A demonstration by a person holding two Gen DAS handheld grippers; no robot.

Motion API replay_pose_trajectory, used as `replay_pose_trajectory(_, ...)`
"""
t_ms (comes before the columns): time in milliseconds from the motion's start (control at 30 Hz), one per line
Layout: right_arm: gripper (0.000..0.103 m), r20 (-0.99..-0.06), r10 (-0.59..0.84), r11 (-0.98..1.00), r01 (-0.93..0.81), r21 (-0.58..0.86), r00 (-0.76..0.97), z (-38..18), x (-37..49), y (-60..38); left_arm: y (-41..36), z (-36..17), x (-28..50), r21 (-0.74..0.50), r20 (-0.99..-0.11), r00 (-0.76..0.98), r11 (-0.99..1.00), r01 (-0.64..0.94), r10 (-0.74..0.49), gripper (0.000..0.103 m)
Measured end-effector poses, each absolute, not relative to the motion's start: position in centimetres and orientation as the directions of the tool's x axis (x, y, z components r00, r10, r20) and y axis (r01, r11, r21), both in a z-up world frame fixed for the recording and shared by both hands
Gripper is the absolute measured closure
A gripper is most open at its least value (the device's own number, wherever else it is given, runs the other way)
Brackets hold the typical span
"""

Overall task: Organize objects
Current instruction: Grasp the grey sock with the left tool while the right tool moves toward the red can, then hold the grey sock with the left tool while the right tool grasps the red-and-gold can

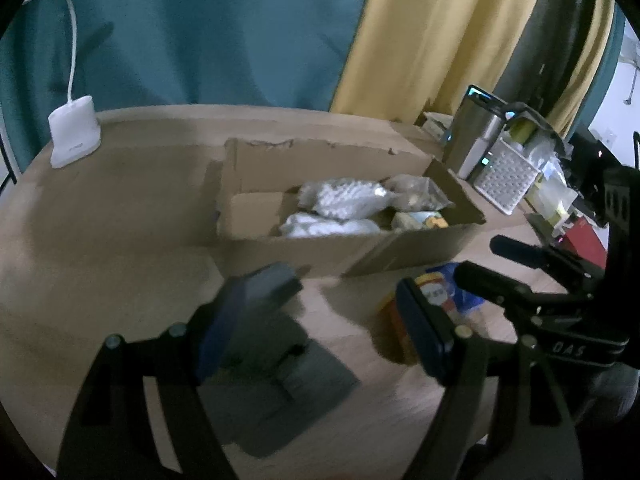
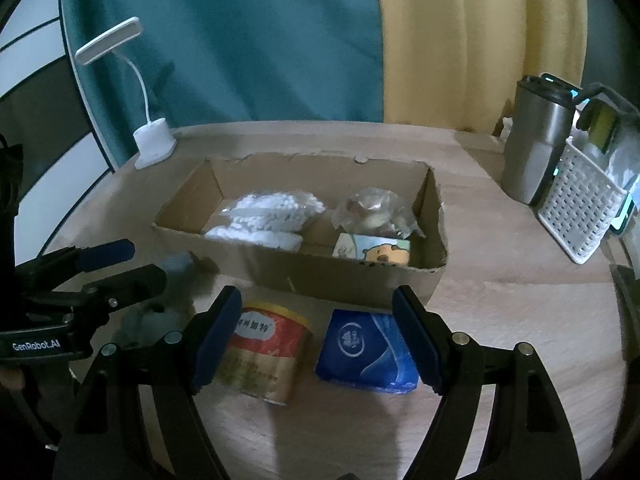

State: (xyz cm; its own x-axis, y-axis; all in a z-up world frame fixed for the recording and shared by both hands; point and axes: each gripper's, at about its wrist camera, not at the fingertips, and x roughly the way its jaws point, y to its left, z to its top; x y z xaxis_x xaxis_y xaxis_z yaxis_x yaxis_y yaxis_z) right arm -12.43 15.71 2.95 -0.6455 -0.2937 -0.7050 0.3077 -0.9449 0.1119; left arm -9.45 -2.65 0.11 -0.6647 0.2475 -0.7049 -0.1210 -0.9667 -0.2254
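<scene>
Both tongs spread, holding nothing: right tongs (image 2: pixel 318 340) over red-and-yellow tin can (image 2: pixel 266 354) and blue tissue pack (image 2: pixel 370 350) on worktop (image 2: pixel 500 300), just before brown cardboard box (image 2: pixel 352 276). Risk: straddling both, I may nudge one aside. Left tongs (image 1: pixel 340 316) idle.

Both my cameras give dim, bluish, grainy pictures. In my left view motion blur smears the box (image 1: pixel 344 216) and the dark flat thing (image 1: pixel 288 384) under my left gripper (image 1: pixel 344 308); its fingers are soft too. My right view is sharper: the can (image 2: pixel 264 348) label reads, though my right gripper (image 2: pixel 320 336) casts a shadow over the table (image 2: pixel 500 320). Daylight glares white at the left view's right edge. Fisheye bends the table edge, and black vignette fills all 4 corners.
</scene>
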Motion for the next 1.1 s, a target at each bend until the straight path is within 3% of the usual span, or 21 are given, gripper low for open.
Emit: replay_pose_trajectory(1100, 0.023, -0.758, -0.316, -0.927, 0.356, 0.119, -0.571, 0.0, -12.0, 13.1, -5.1, -4.1, -8.2, -0.230, -0.766, -0.606, -0.972, -0.054, 0.215, 0.024)
